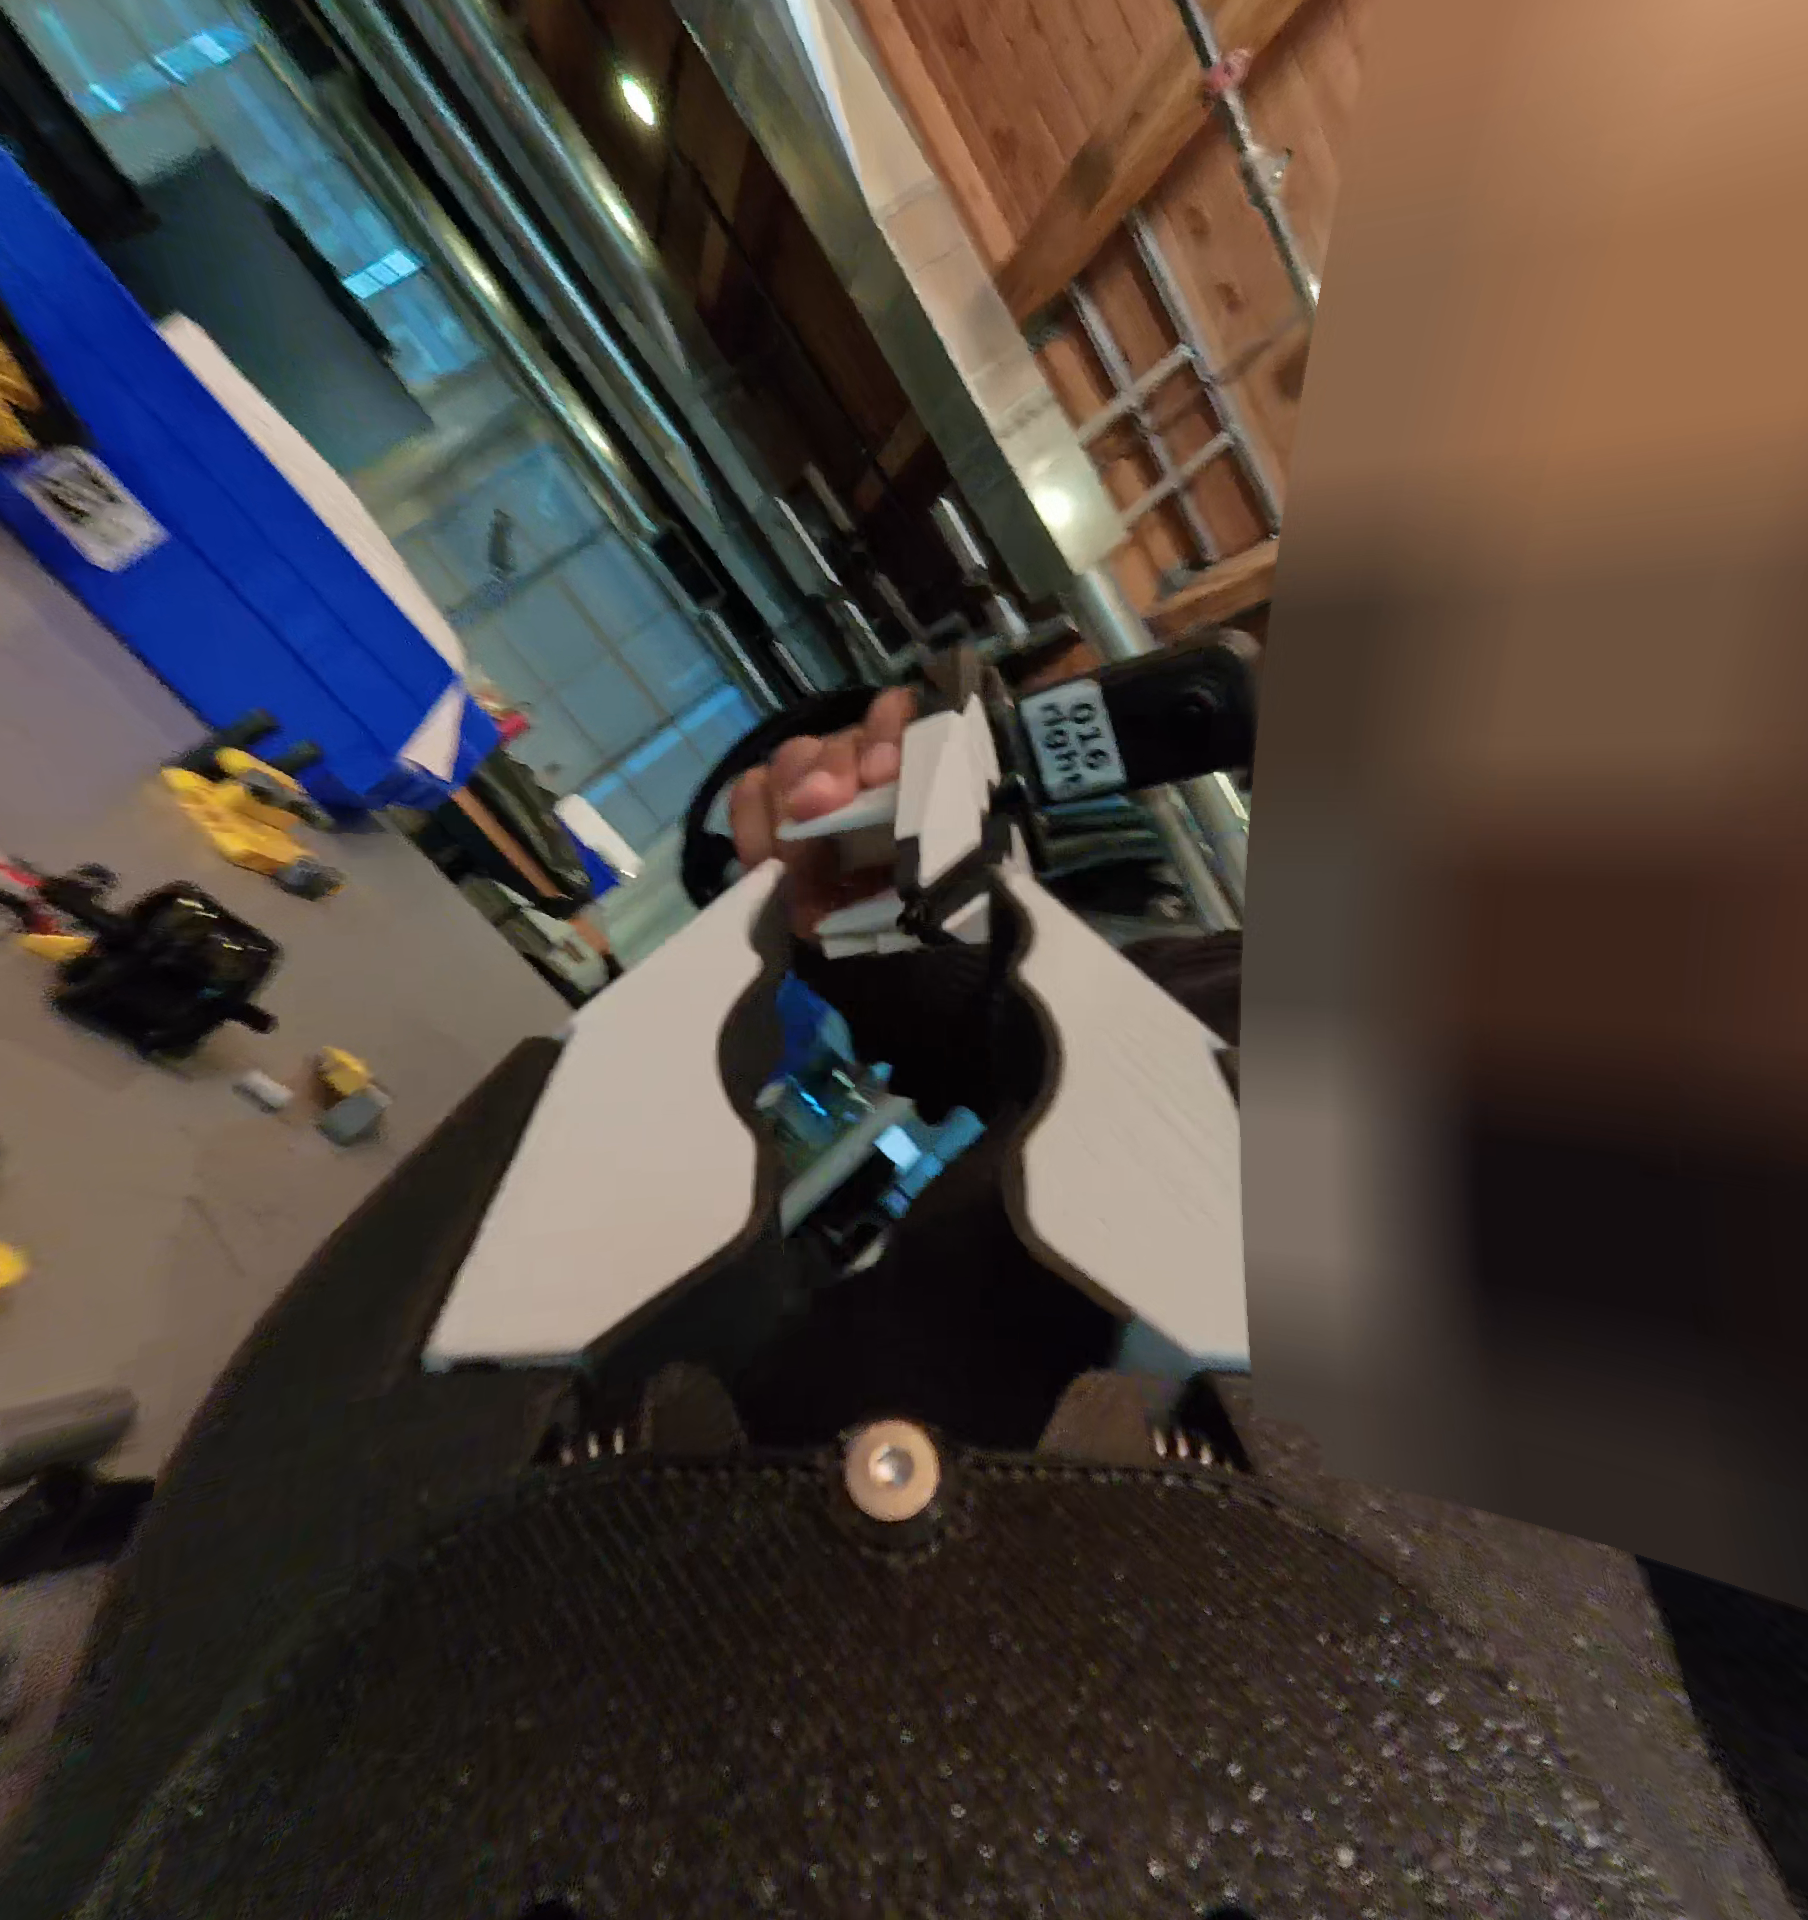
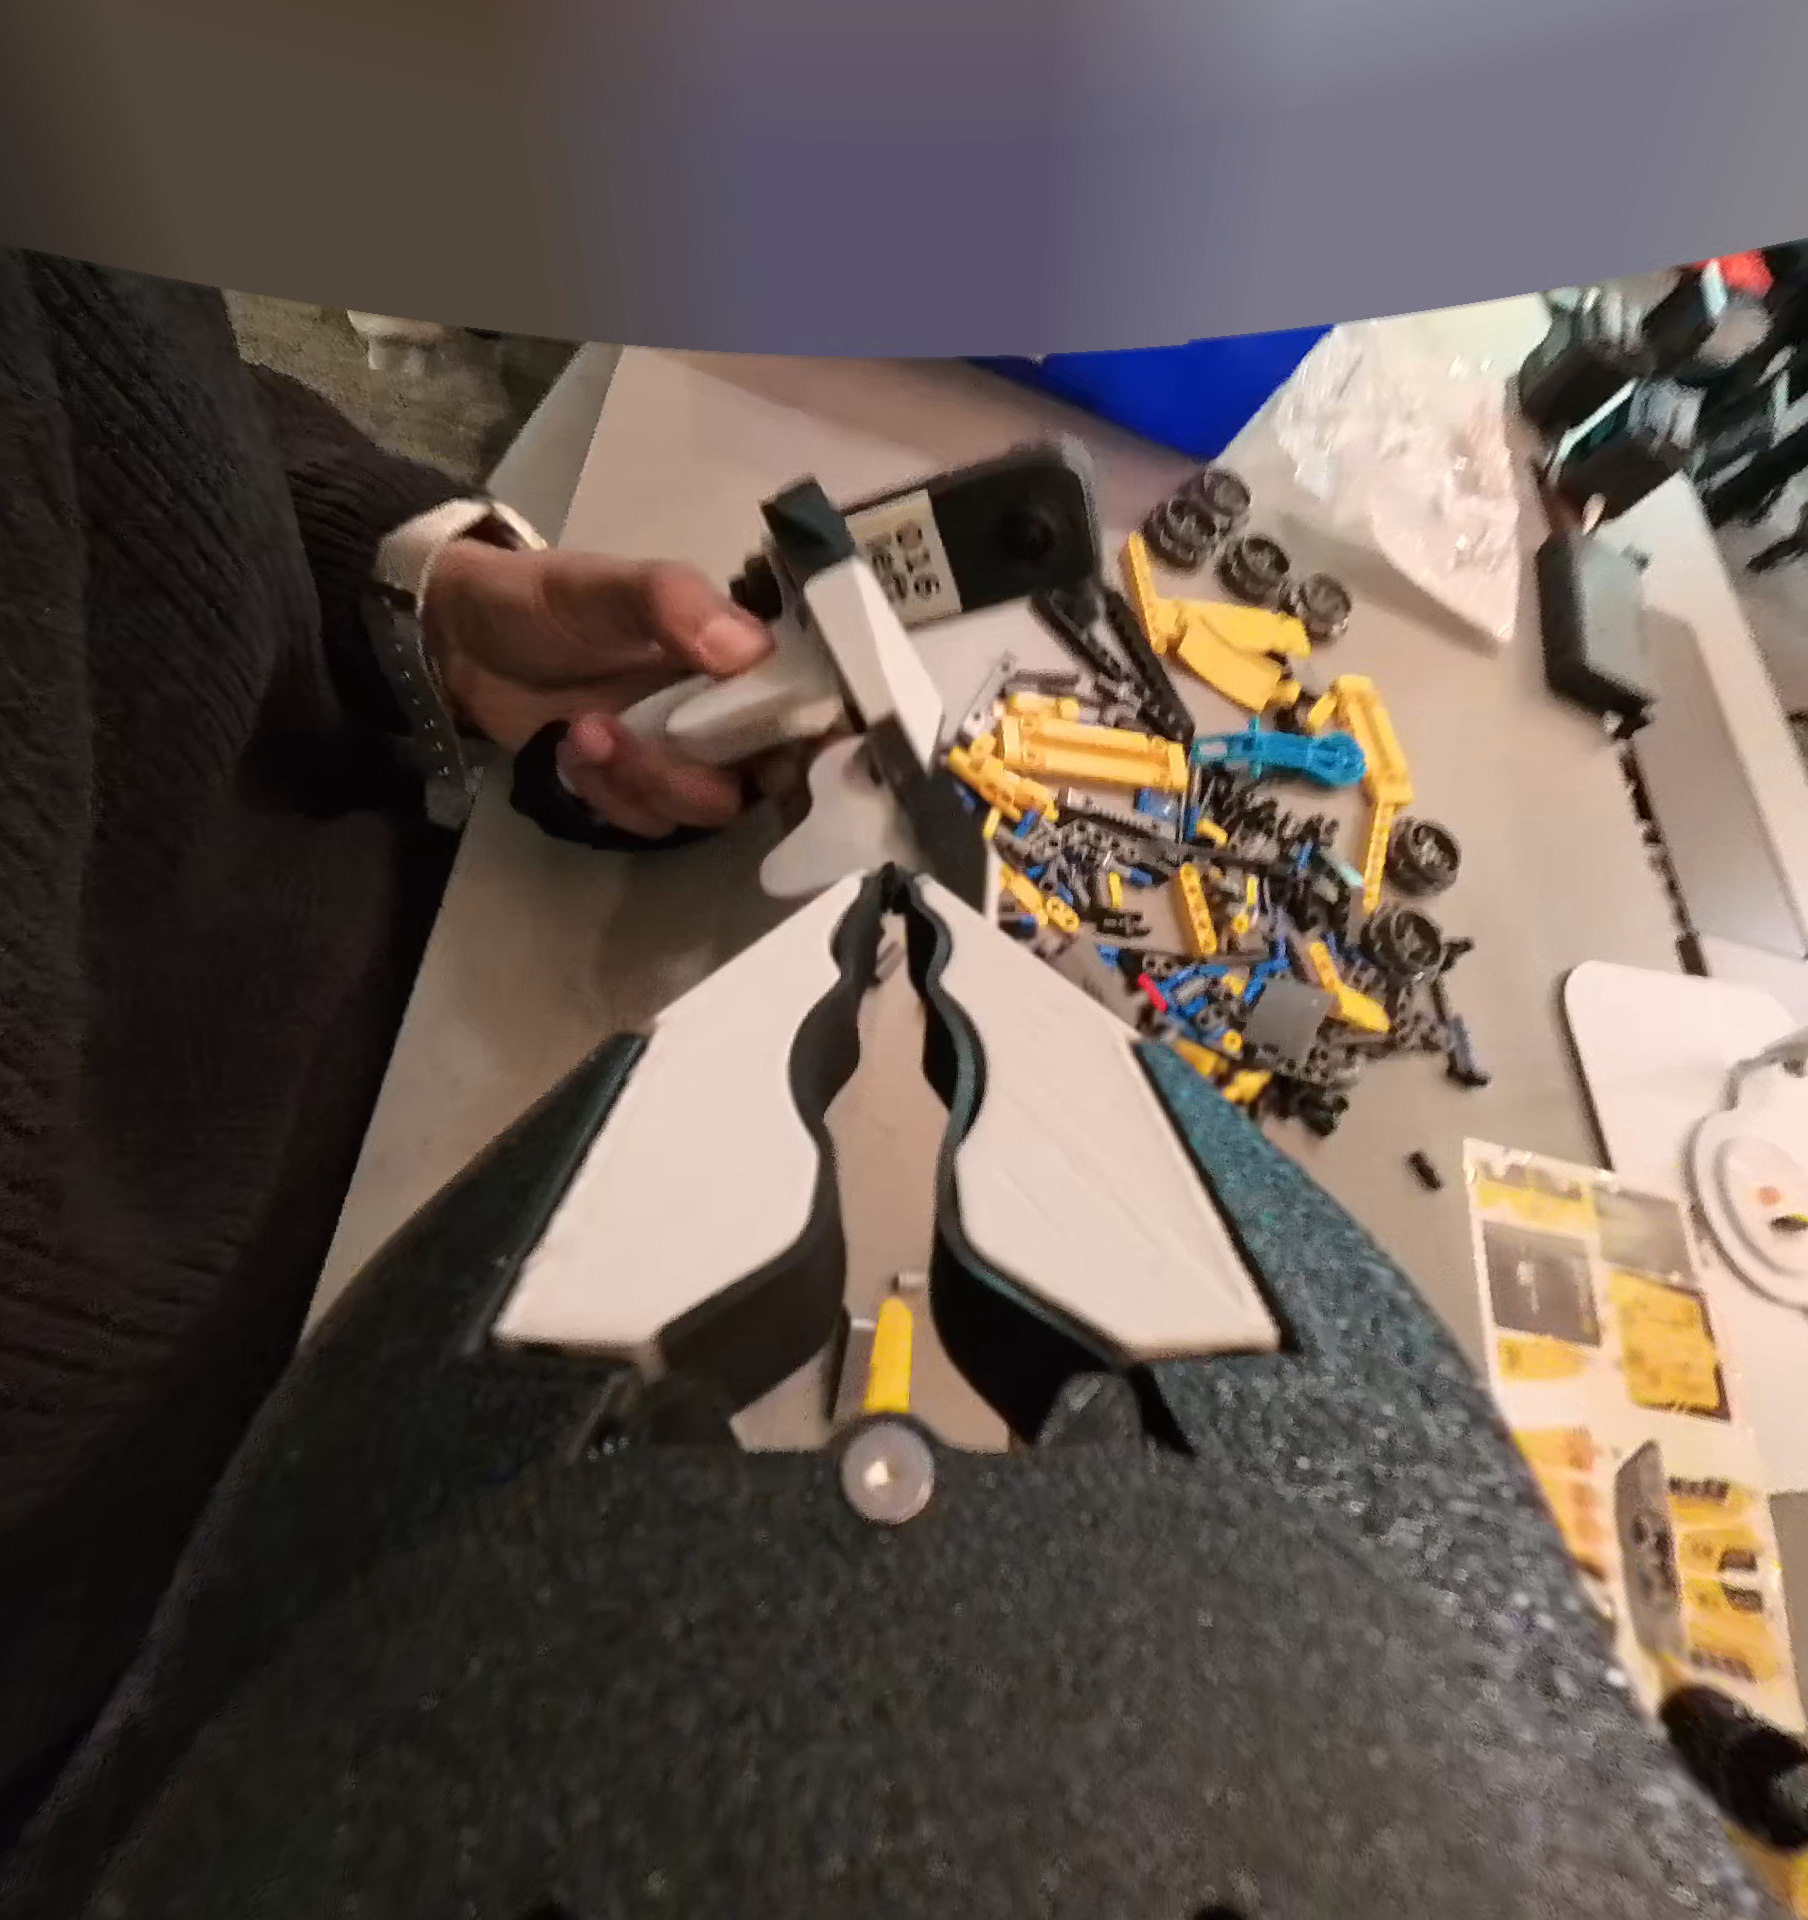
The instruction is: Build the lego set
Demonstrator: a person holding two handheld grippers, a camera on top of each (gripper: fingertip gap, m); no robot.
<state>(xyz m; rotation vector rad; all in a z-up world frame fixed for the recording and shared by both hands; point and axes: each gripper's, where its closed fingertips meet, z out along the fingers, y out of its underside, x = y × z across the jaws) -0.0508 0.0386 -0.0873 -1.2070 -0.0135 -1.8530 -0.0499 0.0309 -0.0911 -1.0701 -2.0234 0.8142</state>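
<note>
My left gripper (image 1: 892,894) has its tips apart, and a small blue and grey brick piece (image 1: 848,1122) sits in the hollow between its fingers. It also shows in the right wrist view (image 2: 827,831), held by a hand (image 2: 588,665) at the edge of a heap of loose yellow, black and blue bricks (image 2: 1191,852). My right gripper (image 2: 887,894) is nearly closed, with a thin black piece (image 2: 884,935) between its tips. These tips are right next to the left gripper's fingers. In the left wrist view the right gripper (image 1: 931,894) points in between my left fingertips.
The grey table (image 2: 588,935) also carries black wheels (image 2: 1243,551), a clear plastic bag (image 2: 1399,468), printed yellow sheets (image 2: 1606,1299) and a white tray (image 2: 1710,1091). A yellow pin (image 2: 889,1351) shows through the gap near my right finger bases. A dark-sleeved arm (image 2: 152,831) fills the left. My left and right fingertips are right by each other.
</note>
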